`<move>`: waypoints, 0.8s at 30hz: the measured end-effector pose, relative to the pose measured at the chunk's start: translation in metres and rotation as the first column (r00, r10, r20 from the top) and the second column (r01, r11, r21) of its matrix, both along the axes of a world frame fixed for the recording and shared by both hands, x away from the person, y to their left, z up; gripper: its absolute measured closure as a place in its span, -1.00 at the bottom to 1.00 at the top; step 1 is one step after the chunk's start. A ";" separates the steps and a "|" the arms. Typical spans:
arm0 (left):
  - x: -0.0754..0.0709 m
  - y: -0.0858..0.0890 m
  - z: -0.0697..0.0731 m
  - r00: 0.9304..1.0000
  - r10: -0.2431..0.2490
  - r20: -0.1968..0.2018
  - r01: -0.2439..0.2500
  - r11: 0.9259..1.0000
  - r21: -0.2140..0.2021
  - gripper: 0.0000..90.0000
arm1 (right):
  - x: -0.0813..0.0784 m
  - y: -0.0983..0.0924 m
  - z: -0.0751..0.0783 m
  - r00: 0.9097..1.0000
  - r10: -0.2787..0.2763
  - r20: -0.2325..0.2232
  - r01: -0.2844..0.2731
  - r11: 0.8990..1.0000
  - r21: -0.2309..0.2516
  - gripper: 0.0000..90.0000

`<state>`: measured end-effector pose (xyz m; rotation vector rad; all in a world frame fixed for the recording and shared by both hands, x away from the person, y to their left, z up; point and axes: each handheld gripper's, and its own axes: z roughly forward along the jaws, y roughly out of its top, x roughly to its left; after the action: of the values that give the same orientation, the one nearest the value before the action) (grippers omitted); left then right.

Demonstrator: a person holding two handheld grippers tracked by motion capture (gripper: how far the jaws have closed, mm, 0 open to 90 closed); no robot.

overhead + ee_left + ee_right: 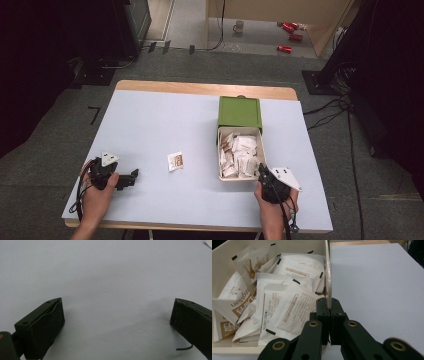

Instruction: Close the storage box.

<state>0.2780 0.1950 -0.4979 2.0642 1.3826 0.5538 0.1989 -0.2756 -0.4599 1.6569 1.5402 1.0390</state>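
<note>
My right gripper has its jaws clamped on the right-hand wall of the cream drawer, near its front corner; the wall runs up between the two pads in the right gripper view. The drawer stands pulled out of the green box toward my side of the bench and is full of white sachets. One loose sachet lies on the bench between my hands. My left gripper rests on the bench well apart from the drawer, jaws wide open and holding nothing.

Risks, as I judge them: the grip is on a thin wall at one side (off-centre), so any push or pull may skew the drawer in its box and jam it, or the wall may slip from the pads. A jerk could also spill sachets.
</note>
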 end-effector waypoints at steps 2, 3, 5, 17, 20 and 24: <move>0.000 0.000 0.000 1.000 0.000 0.000 0.000 1.000 0.000 -1.00 | 0.001 0.001 0.002 1.000 -0.007 -0.011 0.007 1.000 0.001 1.00; 0.000 0.000 0.000 1.000 0.000 0.000 0.000 1.000 0.000 -1.00 | 0.001 0.002 0.003 1.000 -0.008 -0.017 0.008 1.000 -0.001 1.00; 0.000 0.000 0.000 1.000 0.000 -0.001 0.000 1.000 -0.001 -1.00 | 0.002 0.002 0.005 1.000 -0.011 -0.026 0.011 1.000 0.003 1.00; 0.000 0.000 0.000 1.000 0.001 0.001 -0.001 1.000 -0.002 -1.00 | 0.015 0.006 0.021 0.998 -0.044 -0.046 0.045 0.999 0.022 1.00; 0.000 0.000 0.000 1.000 0.001 0.000 -0.001 1.000 -0.002 -1.00 | 0.020 0.009 0.023 0.998 -0.047 -0.048 0.048 0.999 0.016 1.00; 0.000 0.000 0.000 1.000 0.001 0.000 -0.001 1.000 -0.002 -1.00 | 0.028 0.010 0.025 0.997 -0.054 -0.053 0.055 0.998 0.010 1.00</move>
<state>0.2781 0.1949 -0.4980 2.0619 1.3832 0.5529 0.2268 -0.2654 -0.4351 1.7366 1.5164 0.9851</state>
